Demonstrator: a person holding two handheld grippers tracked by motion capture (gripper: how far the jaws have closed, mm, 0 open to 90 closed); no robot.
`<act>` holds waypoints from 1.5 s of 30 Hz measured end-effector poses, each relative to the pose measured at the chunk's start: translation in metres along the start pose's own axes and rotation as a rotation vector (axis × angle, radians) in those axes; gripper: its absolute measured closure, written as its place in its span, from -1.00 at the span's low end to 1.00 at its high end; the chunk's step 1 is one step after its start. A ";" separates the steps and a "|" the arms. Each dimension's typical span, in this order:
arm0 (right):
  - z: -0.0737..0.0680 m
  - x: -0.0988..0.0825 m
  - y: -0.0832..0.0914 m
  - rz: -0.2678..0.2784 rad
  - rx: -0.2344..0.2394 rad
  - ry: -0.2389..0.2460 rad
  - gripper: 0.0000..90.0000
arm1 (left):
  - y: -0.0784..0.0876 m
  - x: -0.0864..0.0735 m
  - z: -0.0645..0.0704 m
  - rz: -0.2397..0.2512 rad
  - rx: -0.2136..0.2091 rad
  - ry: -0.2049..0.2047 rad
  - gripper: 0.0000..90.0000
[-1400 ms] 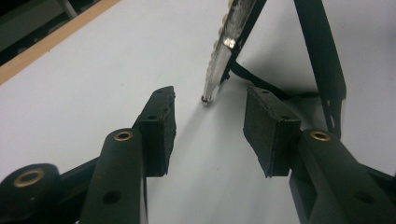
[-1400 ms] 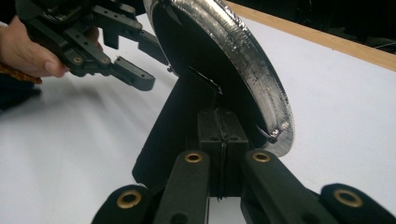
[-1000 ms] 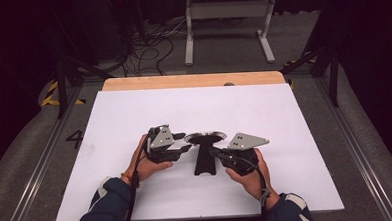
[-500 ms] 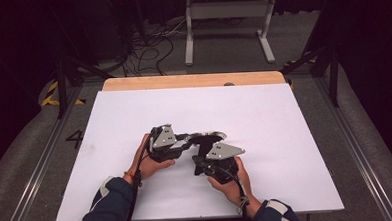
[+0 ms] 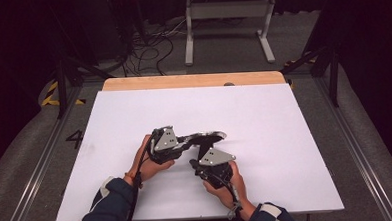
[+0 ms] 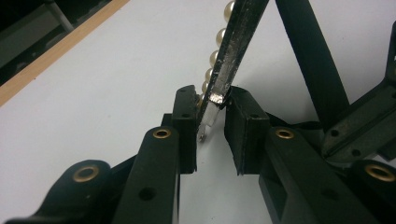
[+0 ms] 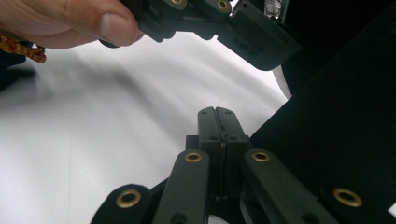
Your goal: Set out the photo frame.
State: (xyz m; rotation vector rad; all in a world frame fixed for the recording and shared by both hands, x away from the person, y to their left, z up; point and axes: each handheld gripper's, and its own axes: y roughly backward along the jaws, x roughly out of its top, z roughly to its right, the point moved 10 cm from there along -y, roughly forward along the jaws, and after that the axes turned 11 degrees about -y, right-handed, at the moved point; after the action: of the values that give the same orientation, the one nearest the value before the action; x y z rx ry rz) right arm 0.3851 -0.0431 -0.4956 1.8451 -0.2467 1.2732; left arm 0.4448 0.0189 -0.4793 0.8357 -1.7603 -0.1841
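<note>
While our left gripper [image 6: 212, 105] has just been closing, its fingers [image 6: 184, 121] now pinch the silvery end of a black hair clip [image 6: 233, 46] edged with pearls [image 6: 215, 58]; the clip [image 5: 202, 138] sits at the middle of the white tabletop [image 5: 284, 116]. Just right of it, our right gripper [image 7: 216, 112] has its fingers pressed fully together on nothing, close beside a black strip [image 7: 336, 135].

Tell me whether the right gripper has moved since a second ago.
Yes. In the high view the right gripper has shifted left and toward the near edge of the white table, closing on the left gripper.
</note>
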 end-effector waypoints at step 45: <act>0.020 -0.012 0.012 -0.050 -0.045 -0.040 1.00 | -0.019 -0.003 0.009 -0.024 0.007 -0.039 0.73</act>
State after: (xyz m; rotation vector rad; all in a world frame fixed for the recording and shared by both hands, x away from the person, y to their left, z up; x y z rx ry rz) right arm 0.3855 -0.0685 -0.5014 1.8282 -0.2476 1.1887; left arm 0.4459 0.0041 -0.4946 0.8630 -1.7884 -0.2114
